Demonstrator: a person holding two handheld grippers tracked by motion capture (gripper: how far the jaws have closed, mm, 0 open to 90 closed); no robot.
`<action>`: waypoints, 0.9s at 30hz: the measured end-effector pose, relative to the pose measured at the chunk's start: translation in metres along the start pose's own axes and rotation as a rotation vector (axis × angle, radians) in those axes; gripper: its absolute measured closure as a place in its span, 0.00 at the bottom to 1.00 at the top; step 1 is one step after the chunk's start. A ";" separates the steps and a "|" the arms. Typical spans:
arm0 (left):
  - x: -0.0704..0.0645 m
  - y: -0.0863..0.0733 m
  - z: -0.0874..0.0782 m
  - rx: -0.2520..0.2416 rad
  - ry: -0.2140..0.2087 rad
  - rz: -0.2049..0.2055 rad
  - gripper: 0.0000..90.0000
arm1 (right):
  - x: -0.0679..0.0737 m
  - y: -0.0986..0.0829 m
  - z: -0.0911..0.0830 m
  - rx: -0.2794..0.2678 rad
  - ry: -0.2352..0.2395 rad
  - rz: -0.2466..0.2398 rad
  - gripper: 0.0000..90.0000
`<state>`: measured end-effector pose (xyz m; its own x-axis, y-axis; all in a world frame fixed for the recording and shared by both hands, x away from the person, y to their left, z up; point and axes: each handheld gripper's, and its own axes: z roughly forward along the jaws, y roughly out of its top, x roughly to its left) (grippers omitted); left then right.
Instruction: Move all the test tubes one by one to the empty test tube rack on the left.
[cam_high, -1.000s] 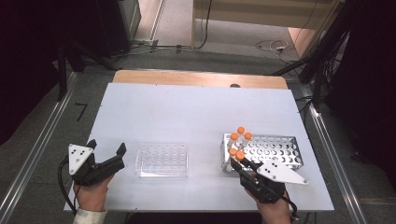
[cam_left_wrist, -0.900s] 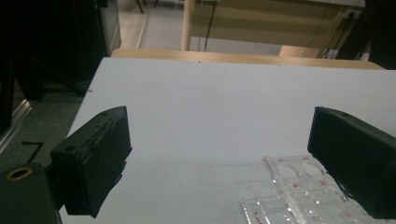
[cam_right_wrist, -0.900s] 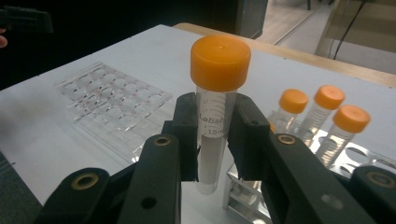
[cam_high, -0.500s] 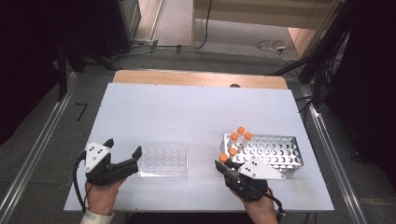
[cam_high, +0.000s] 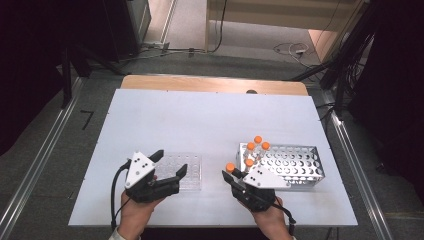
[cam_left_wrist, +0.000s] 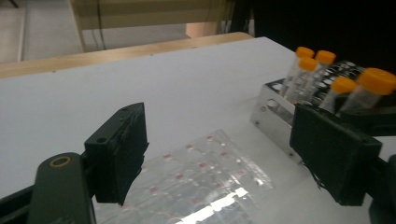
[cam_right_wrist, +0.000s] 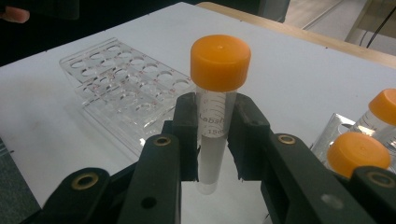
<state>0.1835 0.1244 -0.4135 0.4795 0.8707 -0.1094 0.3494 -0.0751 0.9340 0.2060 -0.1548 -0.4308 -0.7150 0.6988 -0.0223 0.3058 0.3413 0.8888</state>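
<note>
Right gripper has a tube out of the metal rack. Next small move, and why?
Probably carry the orange-capped tube, clamped upright by the right gripper, toward the clear rack and line it over a hole. The rack's wells look vacant, and the open left gripper seems poised to steady it.

A clear tube with an orange cap (cam_right_wrist: 215, 100) stands upright, clamped between the right gripper's (cam_right_wrist: 212, 126) fingers above the bench. Four more orange-capped tubes (cam_high: 256, 150) stand in the metal rack's (cam_high: 295, 165) left end. A clear plastic rack (cam_high: 182, 170) lies flat, left of it.
</note>
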 end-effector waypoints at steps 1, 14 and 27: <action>-0.010 -0.001 0.005 0.012 -0.034 0.020 0.25 | 0.000 0.000 0.001 0.001 0.002 0.002 0.80; -0.045 0.005 0.027 0.029 -0.245 0.041 0.47 | 0.014 -0.003 0.013 0.024 0.026 -0.044 0.80; -0.053 0.004 0.044 0.054 -0.297 0.073 0.62 | 0.020 -0.002 0.018 0.028 0.043 -0.054 0.80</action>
<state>0.1951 0.0570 -0.4186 0.7168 0.6822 -0.1444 0.3433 -0.1649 0.9246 0.2021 -0.1303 -0.4415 -0.7568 0.6518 -0.0498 0.2832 0.3956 0.8737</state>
